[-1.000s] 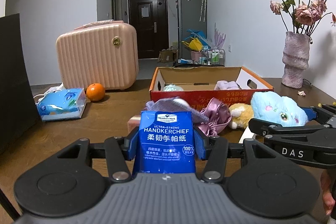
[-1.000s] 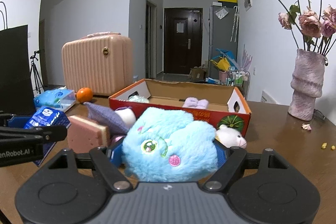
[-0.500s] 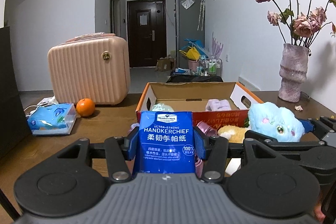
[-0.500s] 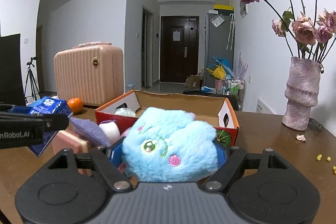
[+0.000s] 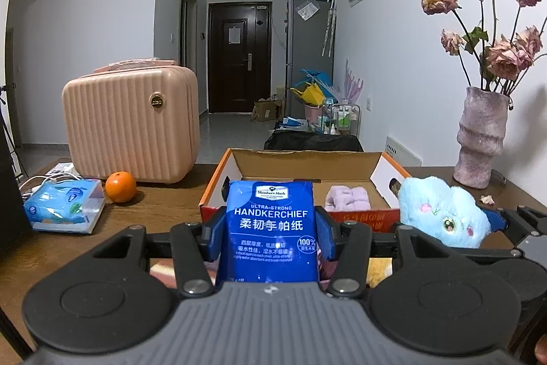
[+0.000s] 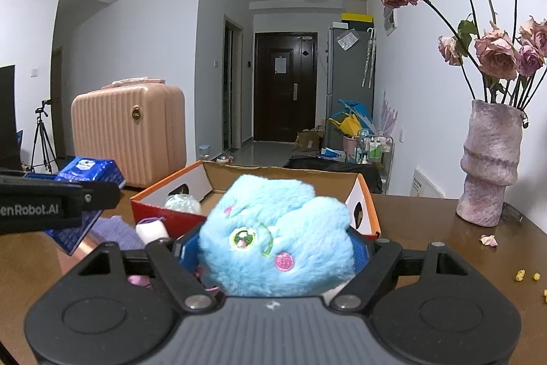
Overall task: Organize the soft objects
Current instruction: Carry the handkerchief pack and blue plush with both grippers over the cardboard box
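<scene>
Handkerchief pack (image 5: pixel 270 228), blue and standing upright on its long axis, is clamped between the pads of the left hand-held gripper (image 5: pixel 270 230), while the right hand-held gripper (image 6: pixel 275 248) stands wider and squeezes a fluffy blue plush toy (image 6: pixel 277 235) from both sides. From either one, the open cardboard box (image 5: pixel 307 159) lies straight ahead at twelve o'clock, its near wall just past the fingertips; the left load faces the box's left half, the right load its right half, and both look about equally near, so each drop probably needs only a short carry forward over the rim. A lilac plush piece (image 5: pixel 347 197) already lies inside. On the brown wooden surface (image 5: pixel 164 204), a tissue box (image 5: pixel 63 206) and an orange (image 5: pixel 120 191) sit at ten o'clock before a pink suitcase (image 5: pixel 131 122); a vase of dried roses (image 5: pixel 482 135) stands at two o'clock. Beyond, a hallway runs to a dark door (image 5: pixel 239 57).
</scene>
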`<action>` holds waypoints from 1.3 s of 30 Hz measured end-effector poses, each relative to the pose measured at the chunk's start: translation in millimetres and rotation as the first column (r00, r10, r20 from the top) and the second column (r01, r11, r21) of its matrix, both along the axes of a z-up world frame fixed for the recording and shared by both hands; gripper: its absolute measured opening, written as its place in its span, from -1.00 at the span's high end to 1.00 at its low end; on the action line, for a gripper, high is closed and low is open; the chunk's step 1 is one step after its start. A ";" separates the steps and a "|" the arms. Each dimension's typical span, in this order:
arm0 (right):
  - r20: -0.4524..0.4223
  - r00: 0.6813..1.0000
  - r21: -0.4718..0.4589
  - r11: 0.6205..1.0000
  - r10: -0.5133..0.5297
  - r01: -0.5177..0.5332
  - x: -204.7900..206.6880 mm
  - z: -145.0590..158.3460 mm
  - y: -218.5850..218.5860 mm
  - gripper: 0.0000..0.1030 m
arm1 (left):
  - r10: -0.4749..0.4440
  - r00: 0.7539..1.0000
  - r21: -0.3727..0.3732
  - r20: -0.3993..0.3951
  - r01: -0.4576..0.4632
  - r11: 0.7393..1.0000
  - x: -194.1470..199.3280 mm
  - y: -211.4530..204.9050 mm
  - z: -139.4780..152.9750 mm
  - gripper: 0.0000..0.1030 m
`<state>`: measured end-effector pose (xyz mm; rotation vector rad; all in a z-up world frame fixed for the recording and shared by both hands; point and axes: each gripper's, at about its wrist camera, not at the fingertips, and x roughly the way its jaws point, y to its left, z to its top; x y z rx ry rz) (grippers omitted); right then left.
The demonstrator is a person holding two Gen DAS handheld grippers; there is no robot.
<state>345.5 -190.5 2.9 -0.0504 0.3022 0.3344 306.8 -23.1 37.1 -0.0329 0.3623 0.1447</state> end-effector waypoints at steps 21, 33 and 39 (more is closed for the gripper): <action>0.003 1.000 -0.011 1.000 -0.012 0.012 62.9 -4.8 10.0 -0.55 | 0.030 1.000 -0.032 0.006 -0.030 0.999 76.2 2.7 -0.4 -0.02; -0.001 1.000 -0.018 0.999 -0.029 0.029 105.0 -8.6 13.4 -0.55 | 0.046 0.999 -0.042 -0.002 -0.046 0.998 122.3 7.8 -2.6 -0.02; 0.003 0.999 -0.020 0.999 -0.039 0.039 127.7 -9.4 15.3 -0.55 | 0.056 0.998 -0.043 -0.010 -0.056 0.997 142.4 10.5 -4.6 -0.02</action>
